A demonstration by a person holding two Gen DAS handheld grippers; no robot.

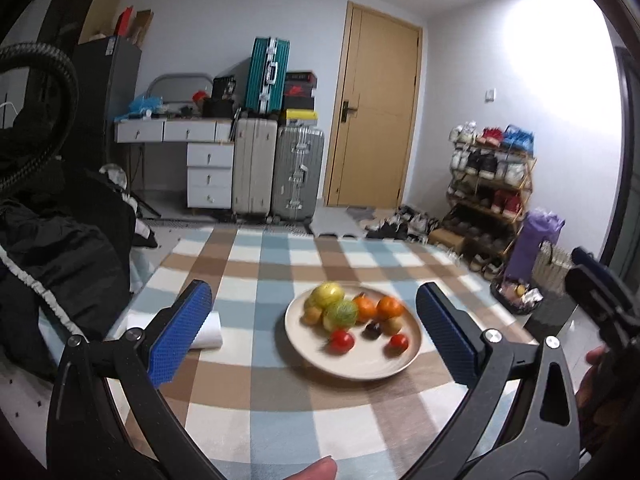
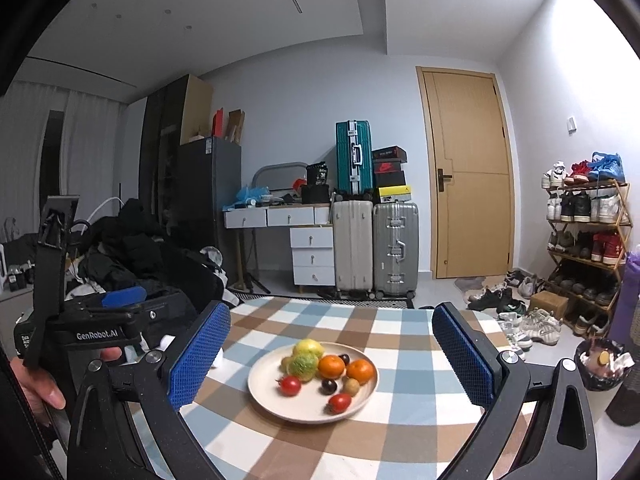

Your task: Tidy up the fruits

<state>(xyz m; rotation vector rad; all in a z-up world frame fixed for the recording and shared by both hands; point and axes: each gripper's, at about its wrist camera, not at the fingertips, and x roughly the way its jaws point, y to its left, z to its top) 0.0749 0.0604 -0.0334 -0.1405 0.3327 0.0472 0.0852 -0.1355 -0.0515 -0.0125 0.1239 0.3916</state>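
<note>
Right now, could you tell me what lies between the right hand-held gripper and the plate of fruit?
Only bare checkered tablecloth lies between the open right hand-held gripper and the plate, as the right wrist view shows.

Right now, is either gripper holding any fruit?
No. Left gripper and right gripper are both open and empty; all fruit sits on the plate.

- right gripper (image 2: pixel 326 354) held wide apart, empty, above the checked tablecloth (image 2: pixel 400 436)
- cream plate (image 2: pixel 276 398) between the blue pads (image 2: pixel 198 354), holding two oranges (image 2: pixel 332 366), two tomatoes (image 2: pixel 290 385) and a yellow fruit (image 2: pixel 308 348)
- left gripper (image 2: pixel 120 298) in a hand (image 2: pixel 34 380) at left edge
</note>
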